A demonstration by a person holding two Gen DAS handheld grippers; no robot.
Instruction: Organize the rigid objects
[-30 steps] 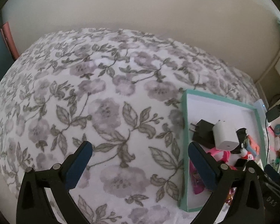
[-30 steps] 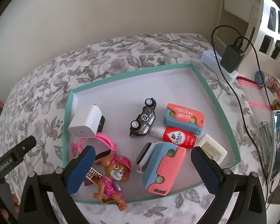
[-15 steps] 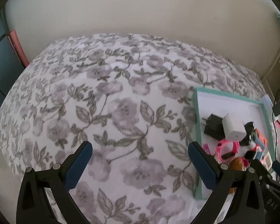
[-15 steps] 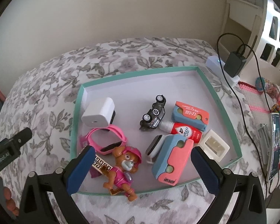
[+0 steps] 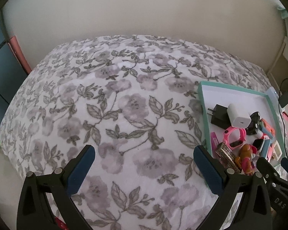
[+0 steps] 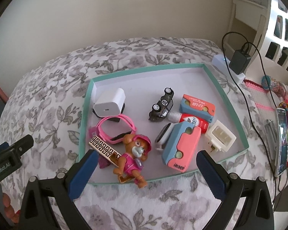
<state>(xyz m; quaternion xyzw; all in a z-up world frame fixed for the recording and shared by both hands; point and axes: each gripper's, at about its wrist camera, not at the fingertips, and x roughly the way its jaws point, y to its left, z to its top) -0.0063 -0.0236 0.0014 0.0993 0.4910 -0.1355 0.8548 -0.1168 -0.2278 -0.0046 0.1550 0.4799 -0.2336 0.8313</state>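
Right claw [image 6: 144, 169] wide, empty, above near rim of teal-edged shallow cardboard tray [image 6: 232, 109]. Brown-and-pink plastic pup figure [image 6: 133, 158] overhangs that rim; a nudge likely tips it onto floral bedspread [image 5: 109, 105]. Left claw [image 5: 144, 167] wide, empty.

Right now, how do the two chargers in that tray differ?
The white charger is a rounded cube, while the black charger is flatter and darker. The white one lies on top, partly covering the black one beneath it. The black one's metal prongs show, pointing toward the tray wall; the white one shows a small oval port instead. Both lie unplugged in the tray's left part.
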